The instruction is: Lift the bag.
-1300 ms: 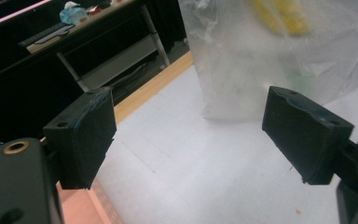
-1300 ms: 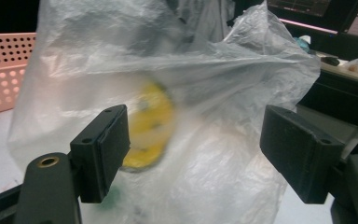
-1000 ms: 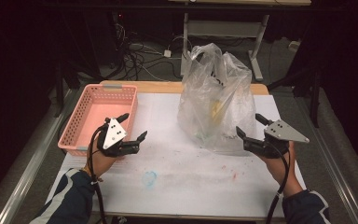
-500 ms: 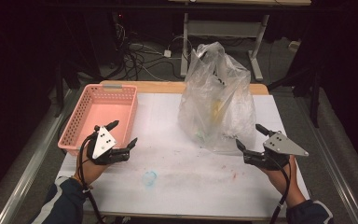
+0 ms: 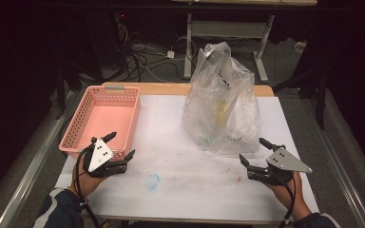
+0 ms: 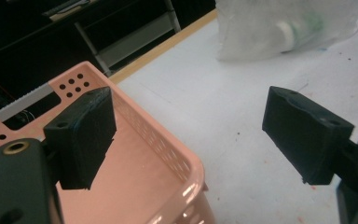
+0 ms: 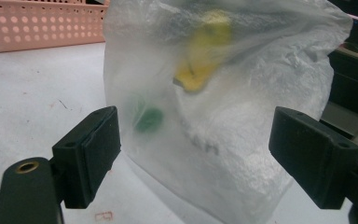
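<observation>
Work barely begun: plastic bag upright, centre-right of frame, contents inside; pink basket upper left empty. Left tool open, empty. Right tool just opened, empty.

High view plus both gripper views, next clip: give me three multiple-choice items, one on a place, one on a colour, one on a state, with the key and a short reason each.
1. Where does the clear plastic bag stand?
A. Inside the basket
B. On the white table top, ahead of the right gripper
C. On the floor

2. What colour is the basket?
A. Pink
B. Blue
C. Green

3. How do the jaws of the right gripper stand?
A. Shut on the bag
B. Shut on nothing
C. Open, clear of the bag

Key: 1 B, the bag sits on the table top just past the right gripper. 2 A, its perforated walls are pink. 3 C, the right gripper view shows both pads wide apart with the bag beyond them.
</observation>
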Motion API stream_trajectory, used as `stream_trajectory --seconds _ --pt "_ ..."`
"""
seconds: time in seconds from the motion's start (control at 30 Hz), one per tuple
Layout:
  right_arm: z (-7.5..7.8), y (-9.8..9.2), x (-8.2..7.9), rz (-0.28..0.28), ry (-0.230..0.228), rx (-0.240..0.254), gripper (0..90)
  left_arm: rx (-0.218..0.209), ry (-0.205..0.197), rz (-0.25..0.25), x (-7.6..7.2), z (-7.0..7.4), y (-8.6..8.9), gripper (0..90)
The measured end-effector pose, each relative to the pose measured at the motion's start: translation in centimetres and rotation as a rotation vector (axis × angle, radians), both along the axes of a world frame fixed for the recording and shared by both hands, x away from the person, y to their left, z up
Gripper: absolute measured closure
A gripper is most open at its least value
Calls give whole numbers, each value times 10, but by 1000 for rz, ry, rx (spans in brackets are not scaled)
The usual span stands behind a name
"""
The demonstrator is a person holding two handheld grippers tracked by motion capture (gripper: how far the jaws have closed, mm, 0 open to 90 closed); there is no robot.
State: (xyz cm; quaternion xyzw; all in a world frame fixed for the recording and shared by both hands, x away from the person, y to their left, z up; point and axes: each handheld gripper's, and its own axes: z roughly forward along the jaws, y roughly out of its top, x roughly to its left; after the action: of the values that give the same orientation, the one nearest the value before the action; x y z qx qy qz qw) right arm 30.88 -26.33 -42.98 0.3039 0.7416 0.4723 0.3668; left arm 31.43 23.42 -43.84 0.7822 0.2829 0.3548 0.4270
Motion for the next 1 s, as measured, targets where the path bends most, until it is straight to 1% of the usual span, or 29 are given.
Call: stream_trajectory --seconds 0.1,0.13,0.17,0.2,0.3,0.4,0.5,0.53,0.63,0.87,1.0 --pt "-6 -3 -5 -4 4 10 164 5 14 -2 -5 -4 1 173" --pt "-8 -3 -7 -6 7 11 165 10 23 -2 -6 -5 1 173" --pt "-9 -4 -9 -7 10 10 164 9 41 0 -9 -7 1 173" --pt "-11 -4 -11 -6 14 13 165 11 35 -3 -10 -7 2 173" --pt "-16 -4 -17 -2 14 -5 165 15 45 -3 -16 -10 3 173" --pt "-21 -2 -22 8 33 -18 164 16 57 -6 -21 -13 4 173" --pt "-24 0 -27 18 35 -39 164 25 70 -13 -25 -15 4 173" --pt "-24 0 -28 19 36 -44 163 24 84 -13 -26 -16 4 173" --pt "-23 1 -28 20 24 -46 164 26 84 -17 -27 -16 4 173" --pt "-23 4 -29 27 21 -57 163 32 79 -28 -28 -16 5 173" --pt "-24 5 -29 30 26 -59 164 32 83 -28 -27 -16 4 173"
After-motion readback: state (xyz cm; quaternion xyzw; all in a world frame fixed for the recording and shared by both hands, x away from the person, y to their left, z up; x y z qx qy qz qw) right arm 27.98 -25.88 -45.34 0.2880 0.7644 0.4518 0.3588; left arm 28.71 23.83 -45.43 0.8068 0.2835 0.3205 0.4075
